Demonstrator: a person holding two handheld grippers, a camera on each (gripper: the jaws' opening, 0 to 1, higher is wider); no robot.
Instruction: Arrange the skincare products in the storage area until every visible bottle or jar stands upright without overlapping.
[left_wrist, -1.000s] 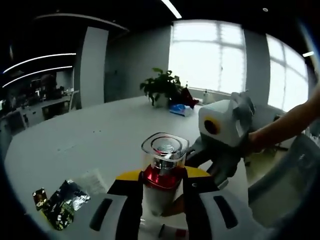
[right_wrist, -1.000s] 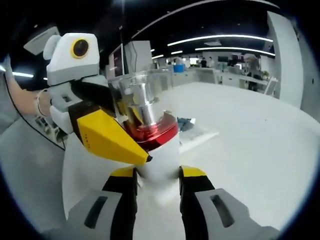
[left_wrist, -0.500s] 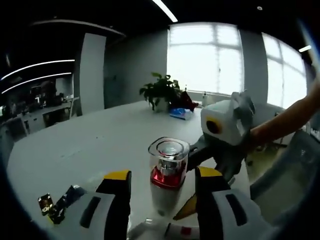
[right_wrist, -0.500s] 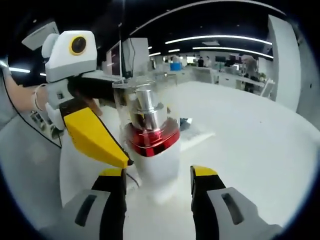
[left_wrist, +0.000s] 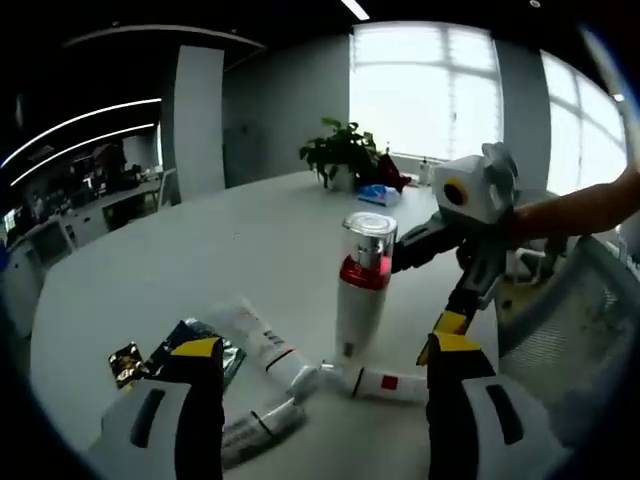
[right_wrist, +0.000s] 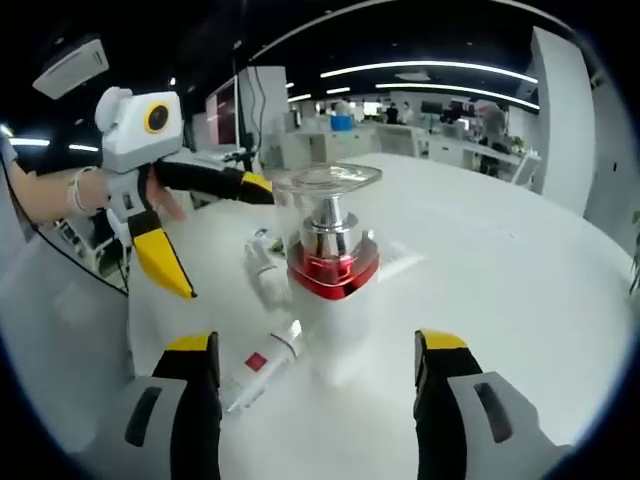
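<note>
White bottle (left_wrist: 360, 300) with red collar stands upright mid-frame on surface (left_wrist: 180, 270); tubes (left_wrist: 375, 382) lie beside. Both grippers' fingers spread, holding nothing.

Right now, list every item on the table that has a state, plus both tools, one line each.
Pump bottle: upright on the table, clear cap on, free of both tools.
Tube with red label: lying flat at the bottle's base.
Long white tube: lying flat.
Third tube: lying flat, nearest the camera.
Foil packets: lying flat, crumpled.
Left tool: open, holding nothing.
Right tool: open, holding nothing.
</note>
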